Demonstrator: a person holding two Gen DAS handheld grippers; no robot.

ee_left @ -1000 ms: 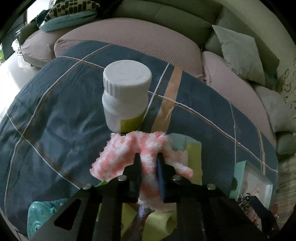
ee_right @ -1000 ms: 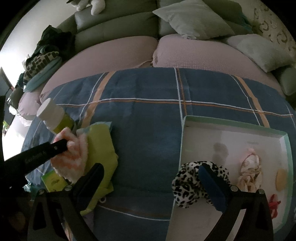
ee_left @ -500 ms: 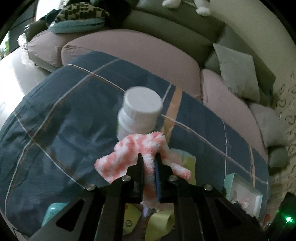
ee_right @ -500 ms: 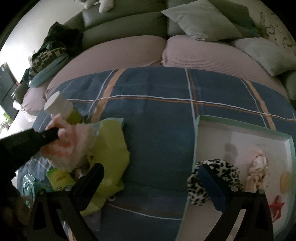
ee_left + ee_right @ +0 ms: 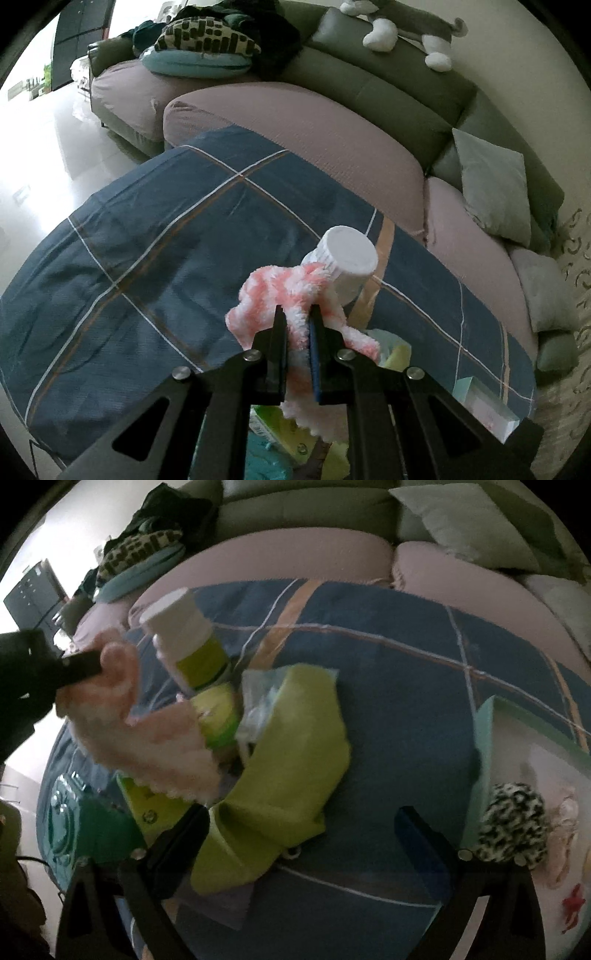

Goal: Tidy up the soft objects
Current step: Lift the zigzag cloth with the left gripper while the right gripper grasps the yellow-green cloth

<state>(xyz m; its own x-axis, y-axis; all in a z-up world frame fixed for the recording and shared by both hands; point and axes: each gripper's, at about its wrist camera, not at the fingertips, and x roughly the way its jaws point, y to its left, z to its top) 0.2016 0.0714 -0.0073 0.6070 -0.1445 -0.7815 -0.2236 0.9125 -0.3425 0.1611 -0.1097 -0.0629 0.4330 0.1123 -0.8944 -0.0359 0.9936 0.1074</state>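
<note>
Two close wrist fisheyes, angled down over the plaid blanket (image 5: 155,258), sharing white bottle (image 5: 184,635).

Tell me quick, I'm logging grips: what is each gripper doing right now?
Left gripper: shut on the pink-and-white fluffy cloth.
Right gripper: open, holding nothing, above the yellow-green cloth.

one fluffy pink-white cloth (image 5: 291,295) | one white bottle (image 5: 345,264) | one lime-green cloth (image 5: 291,760) | one leopard-print scrunchie (image 5: 511,827) | one tray (image 5: 484,738) | two grippers: left gripper (image 5: 297,314), right gripper (image 5: 301,834)
</note>
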